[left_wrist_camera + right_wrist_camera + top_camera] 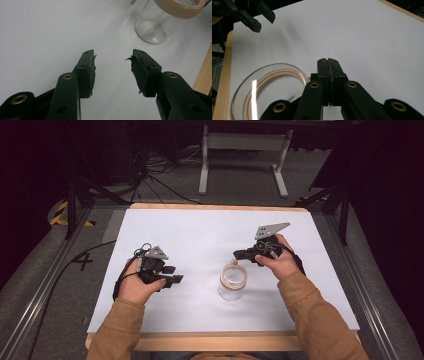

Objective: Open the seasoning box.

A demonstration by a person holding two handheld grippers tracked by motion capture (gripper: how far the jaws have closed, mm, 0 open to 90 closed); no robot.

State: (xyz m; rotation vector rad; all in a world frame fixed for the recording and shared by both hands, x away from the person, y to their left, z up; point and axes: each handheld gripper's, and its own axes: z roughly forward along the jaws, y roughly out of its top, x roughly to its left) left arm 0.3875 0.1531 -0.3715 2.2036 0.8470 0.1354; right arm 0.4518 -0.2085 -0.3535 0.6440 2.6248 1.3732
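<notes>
Black jaws of the right tool point(239, 255) were pressed together with nothing between them, as the right gripper view showed plainly point(328, 62). That tool pointed leftward over the white worktop point(200, 227), its tip just above and beyond the far rim of a clear glass jar point(233, 282). The person's right hand point(282, 262) gripped it from the right side, with a grey three-cornered plate point(270, 229) standing above the hand.

Glass of the jar stood upright, near the middle of the worktop and toward its near edge, between the two tools. A beige band point(234, 276) ran around its open mouth; in the right gripper view the round rim point(272, 82) lay just left of the closed jaws.

At the left, the left tool point(176, 279) rested low over the worktop in the left hand point(137, 287), its jaws spread apart and empty point(113, 66). It pointed rightward toward the jar, which stood apart from it; the left gripper view showed the jar's base point(150, 31) beyond the open jaws, with a wooden worktop edge point(203, 75) at right.
</notes>
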